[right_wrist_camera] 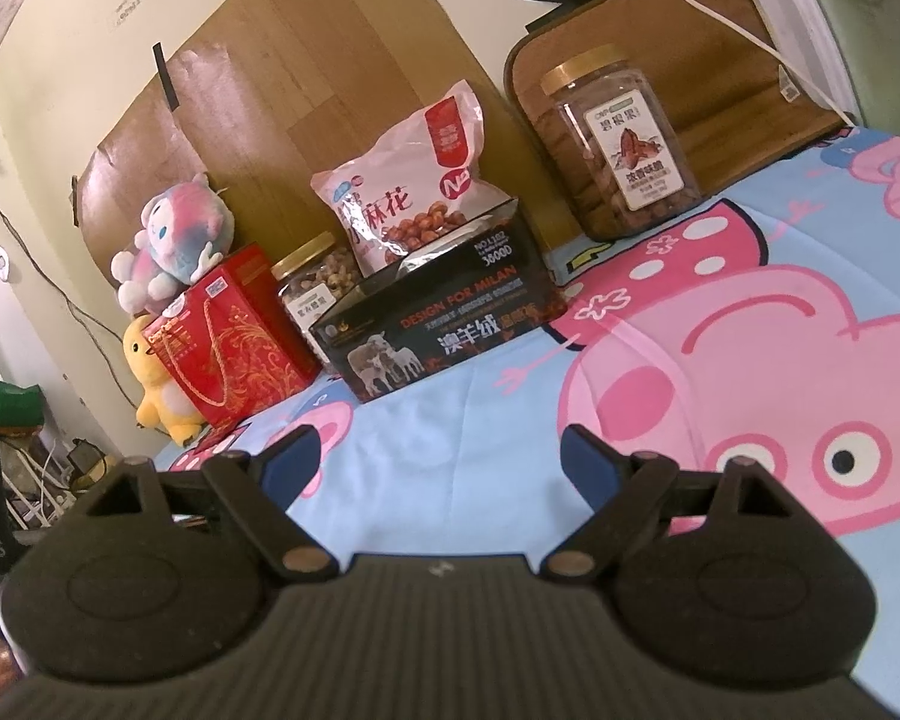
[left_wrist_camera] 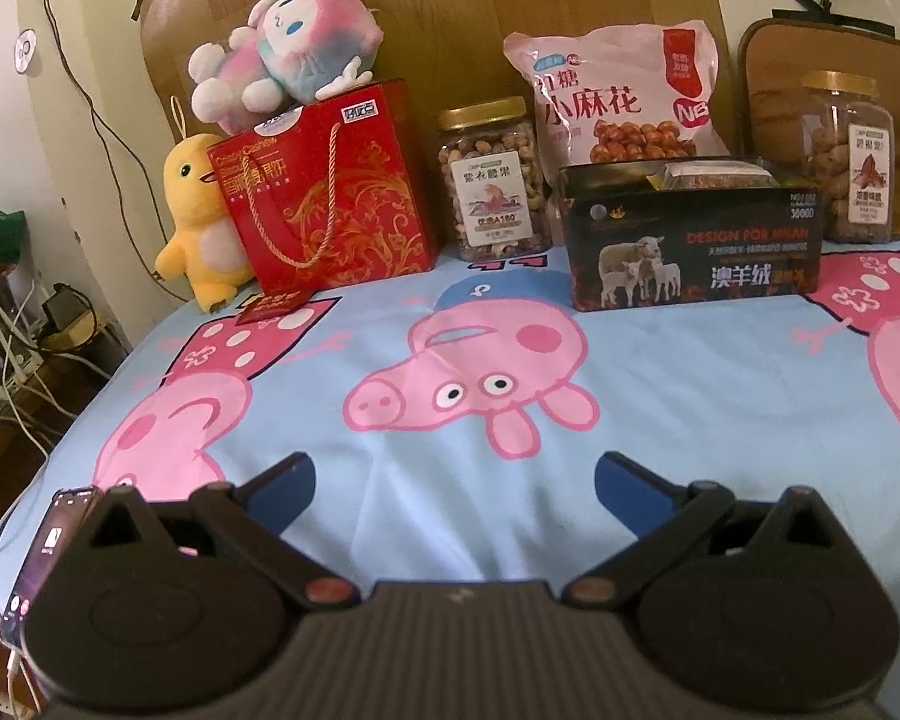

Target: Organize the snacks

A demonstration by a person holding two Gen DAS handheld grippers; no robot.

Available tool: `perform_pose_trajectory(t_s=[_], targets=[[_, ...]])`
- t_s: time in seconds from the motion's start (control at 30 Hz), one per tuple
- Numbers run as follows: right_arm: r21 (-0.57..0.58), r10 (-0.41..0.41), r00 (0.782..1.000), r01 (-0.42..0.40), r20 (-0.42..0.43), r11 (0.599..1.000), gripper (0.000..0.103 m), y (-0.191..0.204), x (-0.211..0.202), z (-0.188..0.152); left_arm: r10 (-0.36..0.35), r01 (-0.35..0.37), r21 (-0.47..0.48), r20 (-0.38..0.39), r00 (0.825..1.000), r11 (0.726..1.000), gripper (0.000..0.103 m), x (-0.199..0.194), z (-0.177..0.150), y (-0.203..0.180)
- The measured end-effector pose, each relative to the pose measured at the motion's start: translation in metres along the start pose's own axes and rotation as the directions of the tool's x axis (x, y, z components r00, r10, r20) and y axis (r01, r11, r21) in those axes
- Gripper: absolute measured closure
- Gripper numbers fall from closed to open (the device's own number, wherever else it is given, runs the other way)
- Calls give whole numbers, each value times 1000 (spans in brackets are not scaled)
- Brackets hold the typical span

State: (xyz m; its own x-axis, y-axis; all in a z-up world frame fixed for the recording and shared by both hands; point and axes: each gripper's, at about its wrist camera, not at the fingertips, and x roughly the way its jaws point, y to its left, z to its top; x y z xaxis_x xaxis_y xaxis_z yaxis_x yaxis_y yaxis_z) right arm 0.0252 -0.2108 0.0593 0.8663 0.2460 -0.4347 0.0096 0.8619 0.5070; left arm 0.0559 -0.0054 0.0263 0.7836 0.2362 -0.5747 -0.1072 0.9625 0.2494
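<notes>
Along the far edge of the bed stand a red gift bag (left_wrist_camera: 330,204) (right_wrist_camera: 234,336), a jar of cashews (left_wrist_camera: 495,180) (right_wrist_camera: 315,288), a pink snack pouch (left_wrist_camera: 618,96) (right_wrist_camera: 414,180) leaning behind a black open box (left_wrist_camera: 690,240) (right_wrist_camera: 438,324), and a second nut jar (left_wrist_camera: 846,162) (right_wrist_camera: 618,144) at the right. A wrapped packet (left_wrist_camera: 714,174) lies inside the box. My left gripper (left_wrist_camera: 456,480) hovers open over the sheet, well short of the row. My right gripper (right_wrist_camera: 441,456) is open too, empty, in front of the black box.
A pastel plush (left_wrist_camera: 282,54) sits on the red bag and a yellow duck plush (left_wrist_camera: 201,222) stands beside it. A phone (left_wrist_camera: 48,552) lies at the bed's left edge. Cables and clutter (left_wrist_camera: 24,348) fill the floor at left. A small red card (left_wrist_camera: 273,306) lies on the cartoon sheet (left_wrist_camera: 660,396).
</notes>
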Motion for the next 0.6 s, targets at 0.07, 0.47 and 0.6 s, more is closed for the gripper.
perform_pose_trajectory(t_s=[0.07, 0.47, 0.6], targets=[[11, -1, 1000, 1, -1, 1000, 14, -1, 0, 0, 5, -5, 3, 1, 1000, 1000, 0, 0, -1, -1], [41, -9, 1000, 9, -1, 999, 14, -7, 0, 1, 46, -47, 30, 15, 999, 998, 0, 1, -3, -6], [37, -2, 1000, 2, -4, 999, 14, -7, -1, 1, 41, -41, 46, 6, 999, 998, 0, 2, -5, -9]])
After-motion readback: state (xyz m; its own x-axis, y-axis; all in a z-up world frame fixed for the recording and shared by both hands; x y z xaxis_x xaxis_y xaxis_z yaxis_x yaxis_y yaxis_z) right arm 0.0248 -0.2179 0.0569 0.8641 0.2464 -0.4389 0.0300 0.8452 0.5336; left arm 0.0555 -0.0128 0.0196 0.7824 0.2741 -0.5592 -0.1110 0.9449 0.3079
